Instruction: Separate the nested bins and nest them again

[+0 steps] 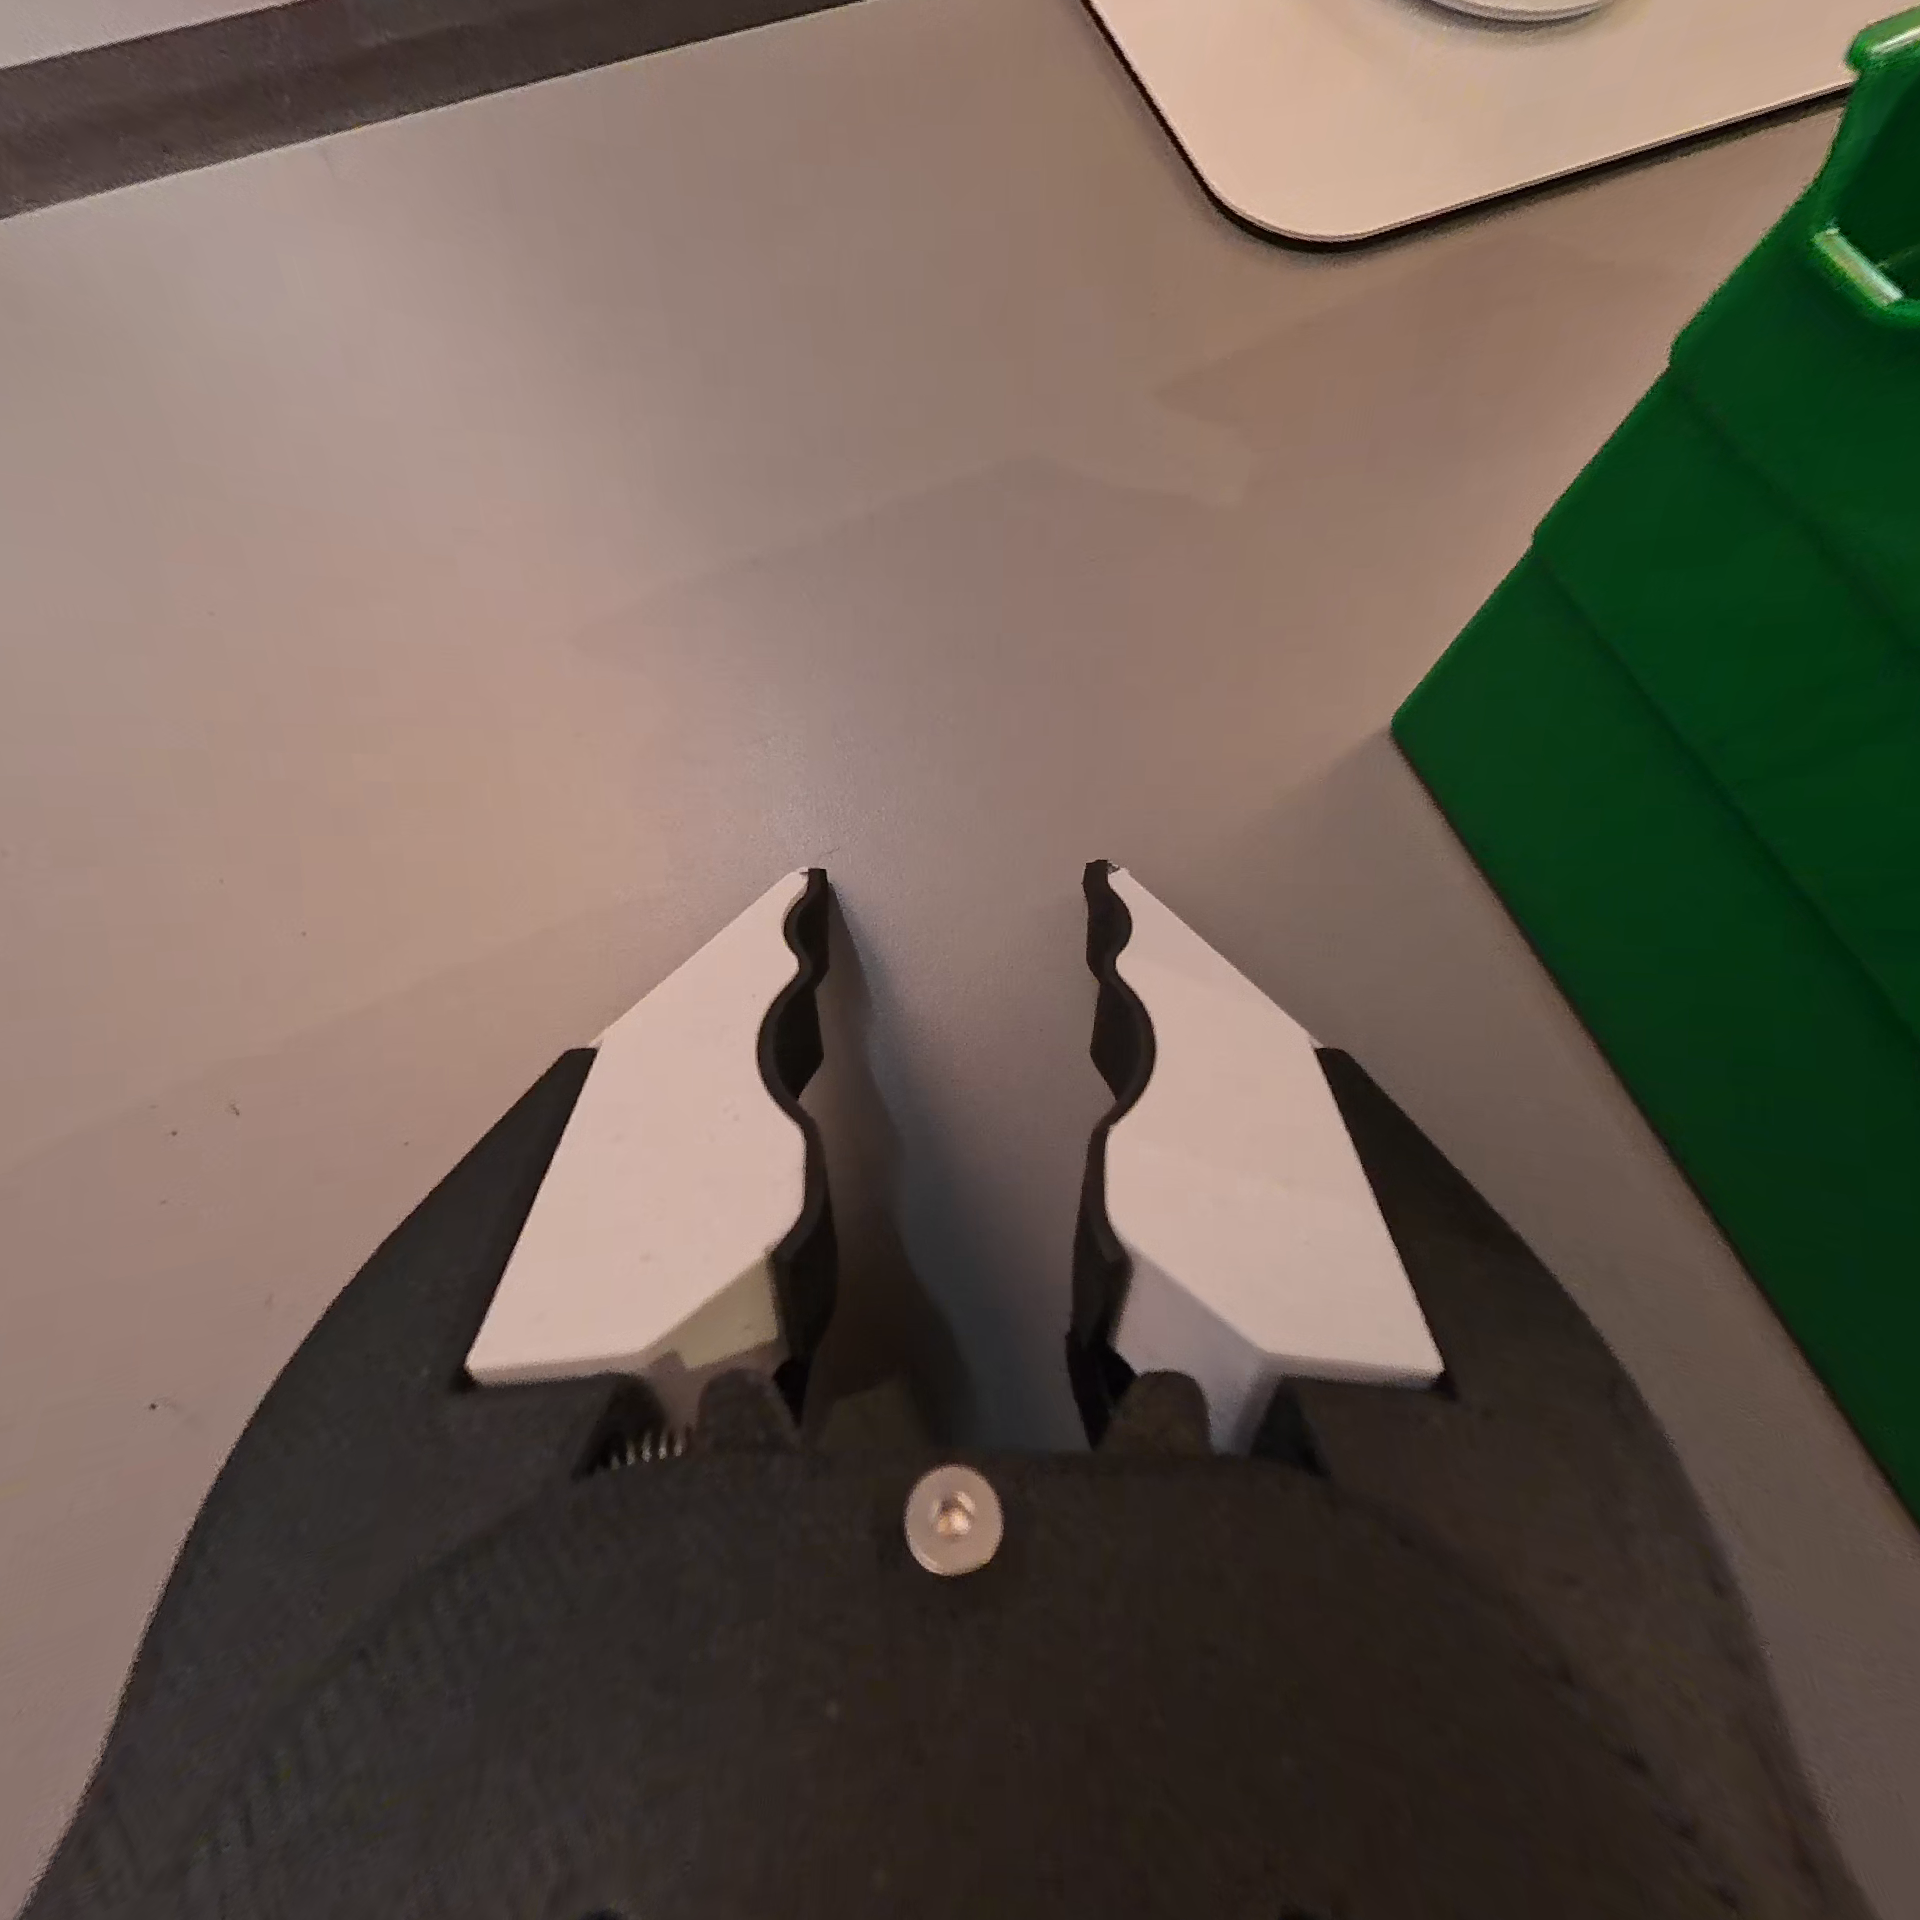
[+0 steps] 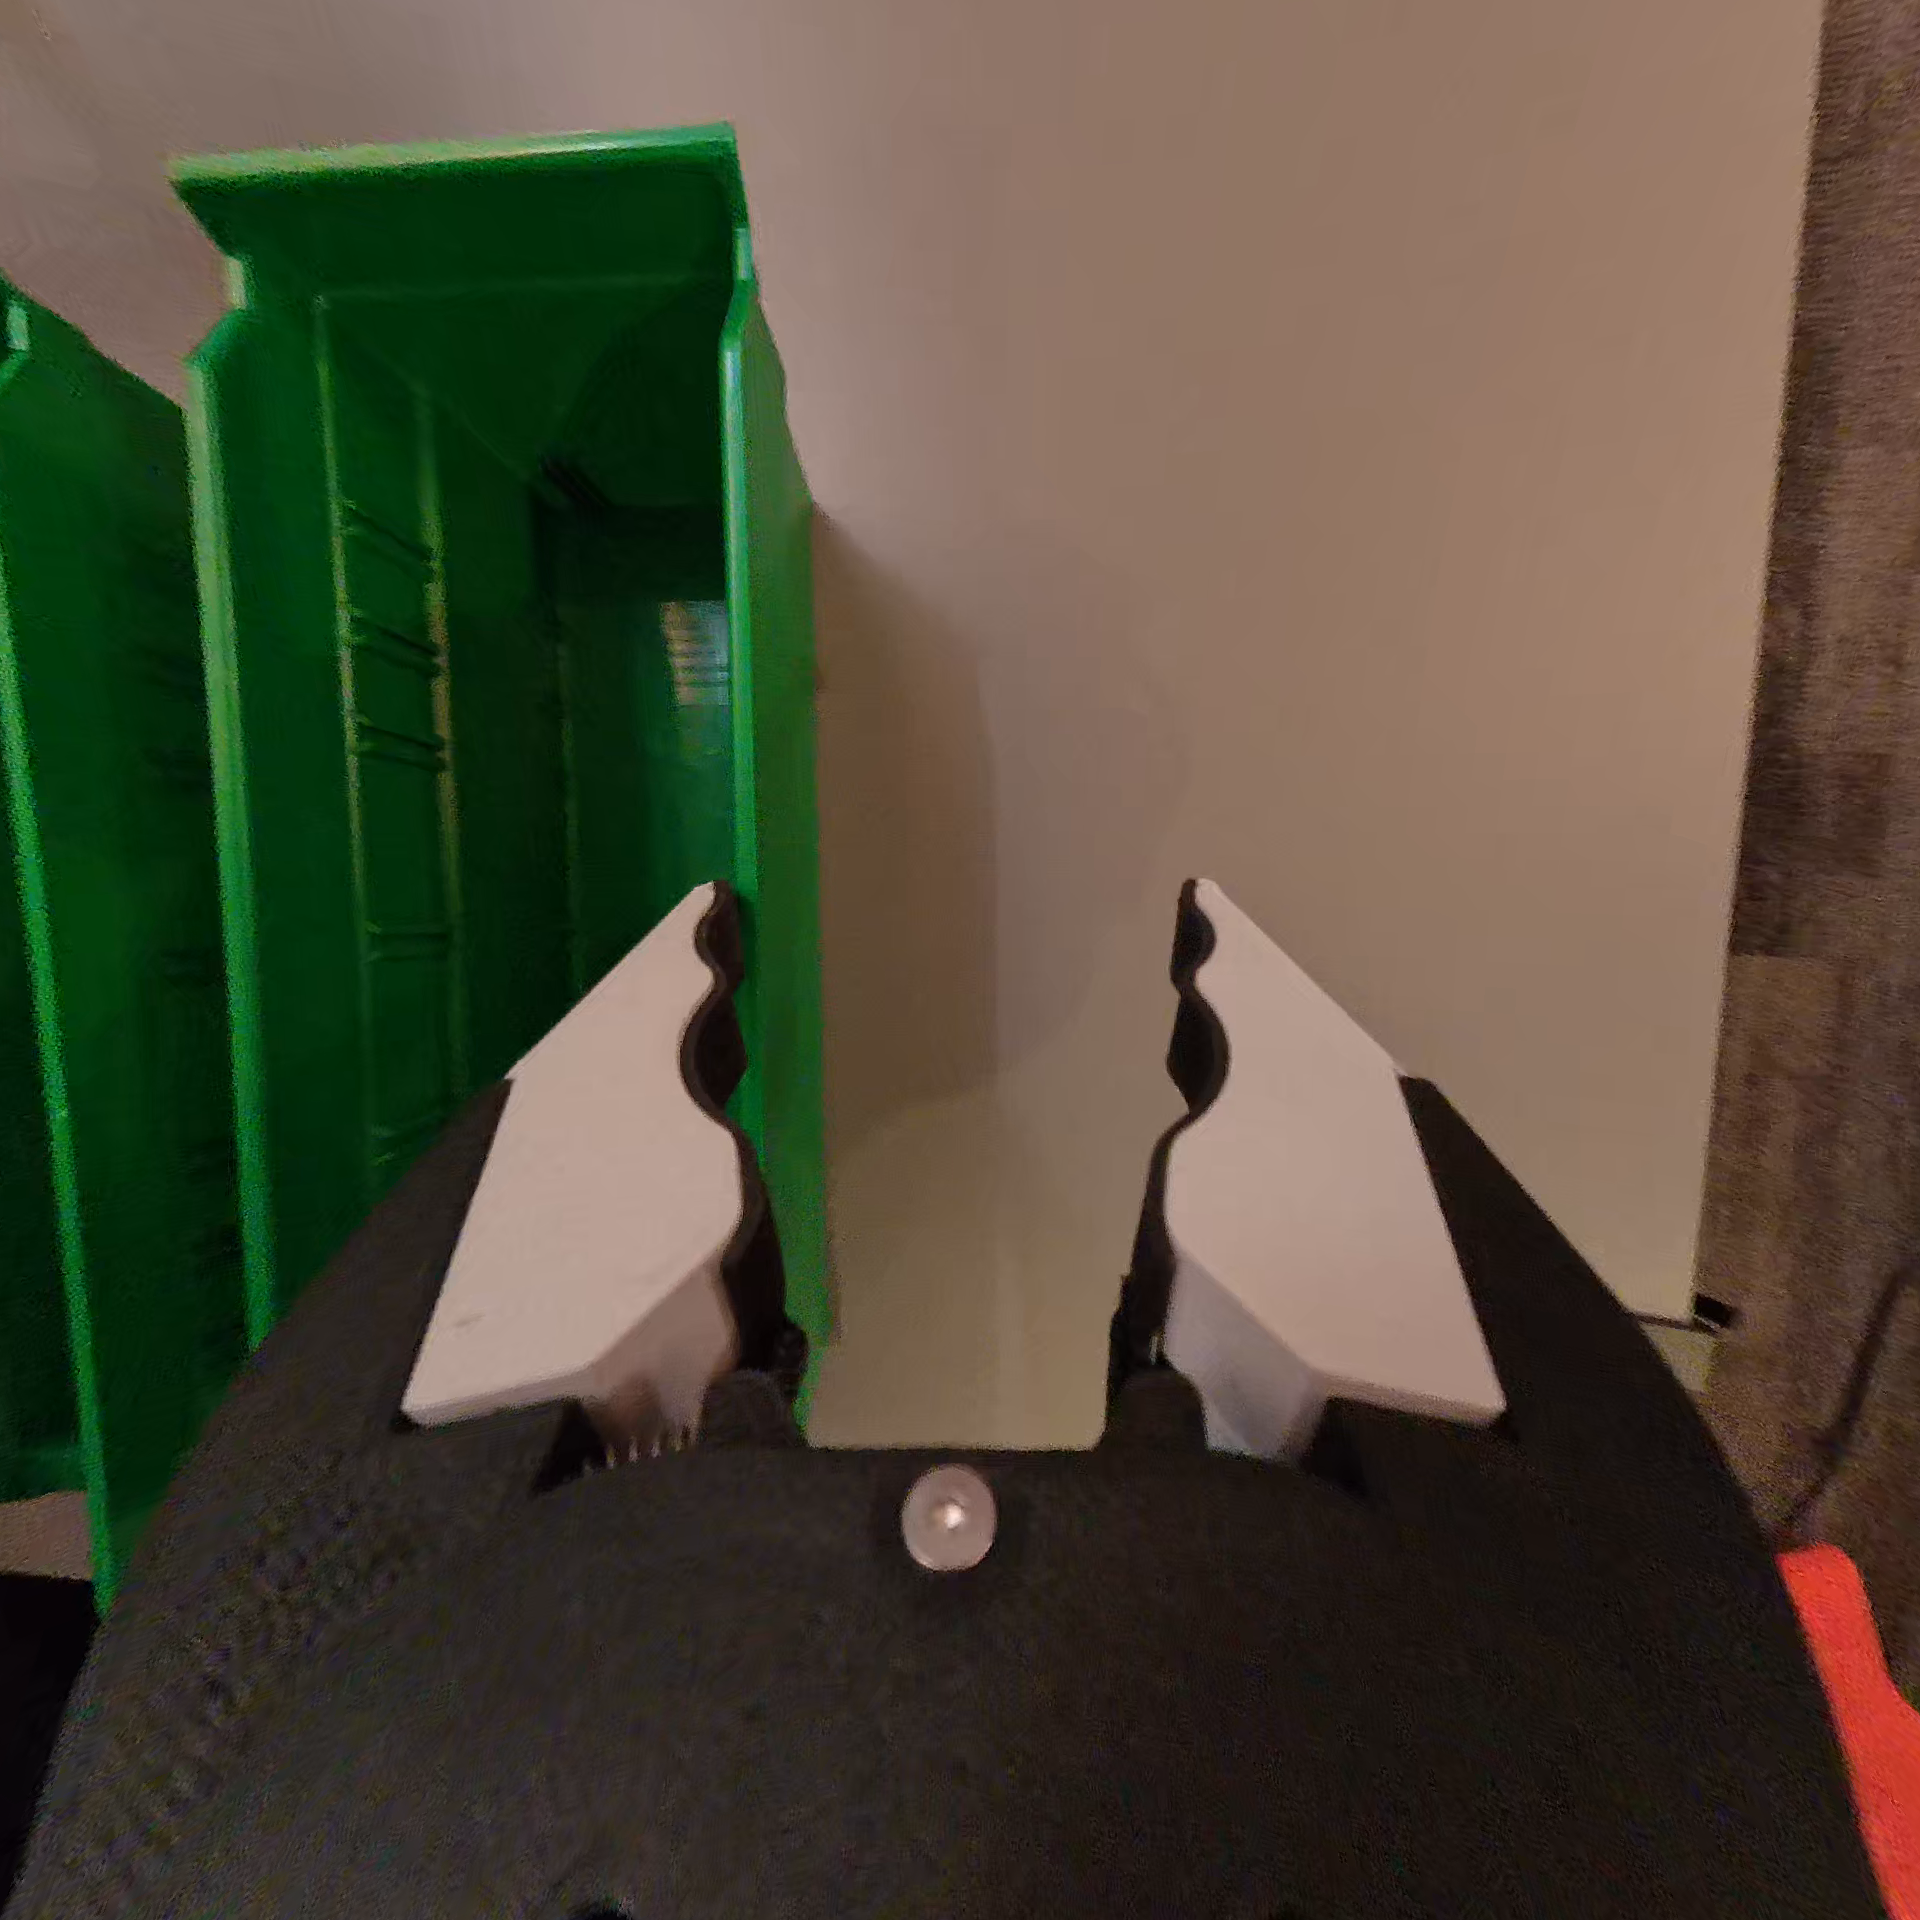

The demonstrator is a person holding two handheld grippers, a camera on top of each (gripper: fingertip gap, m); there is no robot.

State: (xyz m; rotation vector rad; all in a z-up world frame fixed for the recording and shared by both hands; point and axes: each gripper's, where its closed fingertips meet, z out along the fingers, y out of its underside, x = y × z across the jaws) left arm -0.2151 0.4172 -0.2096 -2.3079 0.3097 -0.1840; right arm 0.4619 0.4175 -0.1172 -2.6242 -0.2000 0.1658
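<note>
L gripper [image 1: 956, 873] hovers over bare grey table [image 1: 468, 520], jaws apart w/ nothing between; green bin [image 1: 1714, 675] just to its right. R gripper [image 2: 956, 888] gapes wide, its left finger [image 2: 603, 1122] inside second green bin [image 2: 468, 623], bin's right wall between the jaws, prob. not yet pinched.

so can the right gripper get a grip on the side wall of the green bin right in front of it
Probably yes. The right gripper is open and the bin wall already sits between its fingers, beside the left one, with nothing blocking it.
</note>
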